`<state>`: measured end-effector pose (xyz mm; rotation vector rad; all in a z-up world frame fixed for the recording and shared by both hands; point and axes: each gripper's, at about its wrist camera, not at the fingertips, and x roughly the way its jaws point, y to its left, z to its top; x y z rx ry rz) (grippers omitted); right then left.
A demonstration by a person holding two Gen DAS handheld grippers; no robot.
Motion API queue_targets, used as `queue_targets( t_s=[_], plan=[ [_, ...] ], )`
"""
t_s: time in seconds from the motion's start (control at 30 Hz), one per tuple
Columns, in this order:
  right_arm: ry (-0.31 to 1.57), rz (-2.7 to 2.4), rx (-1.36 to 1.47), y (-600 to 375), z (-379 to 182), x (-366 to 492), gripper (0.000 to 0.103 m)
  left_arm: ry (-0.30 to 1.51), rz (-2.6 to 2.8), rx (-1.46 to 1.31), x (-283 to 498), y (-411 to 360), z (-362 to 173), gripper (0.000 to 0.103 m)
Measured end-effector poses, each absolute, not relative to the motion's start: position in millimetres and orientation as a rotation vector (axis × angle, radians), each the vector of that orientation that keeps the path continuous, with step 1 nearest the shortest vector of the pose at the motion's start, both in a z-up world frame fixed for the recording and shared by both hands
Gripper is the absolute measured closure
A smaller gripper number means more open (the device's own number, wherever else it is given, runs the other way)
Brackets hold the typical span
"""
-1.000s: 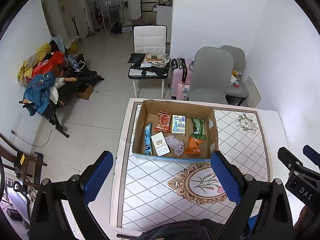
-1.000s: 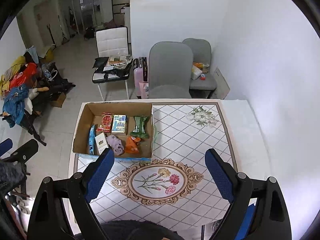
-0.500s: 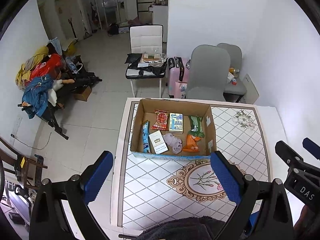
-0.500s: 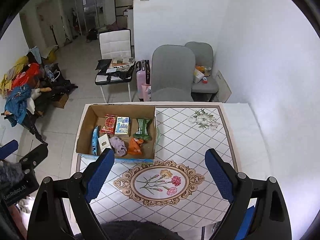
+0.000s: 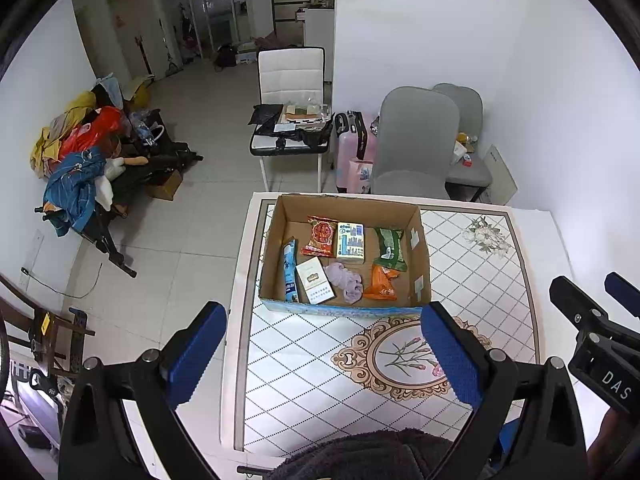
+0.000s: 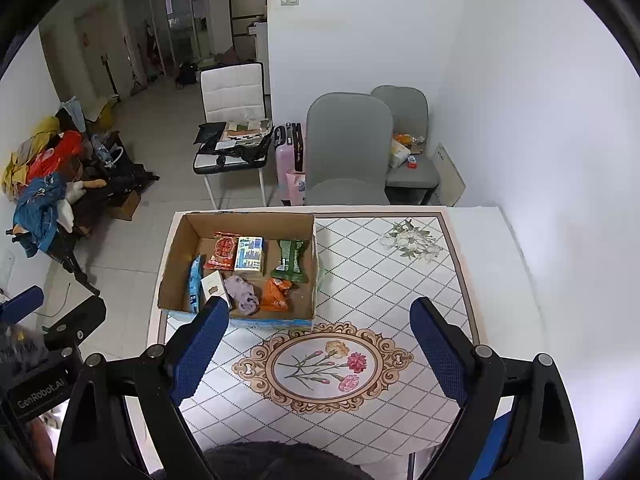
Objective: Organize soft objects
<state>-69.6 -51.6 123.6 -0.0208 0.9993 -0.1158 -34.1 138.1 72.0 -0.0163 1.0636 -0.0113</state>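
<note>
A cardboard box (image 5: 420,240) (image 6: 314,256) stands on the far left part of the table. In it lie a red snack packet (image 5: 321,235), a tissue pack (image 5: 351,242), a green packet (image 5: 389,249), an orange packet (image 5: 382,282), a lilac cloth (image 5: 345,281), a white carton (image 5: 315,280) and a blue tube (image 5: 289,269). My left gripper (image 5: 322,354) is open and empty, held high and well short of the box. My right gripper (image 6: 318,350) is open and empty above the floral medallion (image 6: 326,364).
The table wears a diamond-patterned cloth (image 6: 384,284) and a white wall runs along its right side. Two grey chairs (image 6: 348,152) and a white chair (image 6: 234,128) piled with papers stand beyond it, with a pink suitcase (image 6: 290,160) between. Clothes (image 5: 80,160) lie heaped on the floor at left.
Both grippers have drawn back and up from the table, so the box looks smaller and farther. Both stay open and empty.
</note>
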Motion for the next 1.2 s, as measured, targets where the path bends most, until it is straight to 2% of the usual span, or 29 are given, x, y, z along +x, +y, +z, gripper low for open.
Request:
queue_targets(
  t_s=[1.2],
  plan=[
    [1.022,-0.101,0.002,-49,110,-75,0.009,1.087,-0.011,-0.026,-42,136,65,0.003]
  ],
)
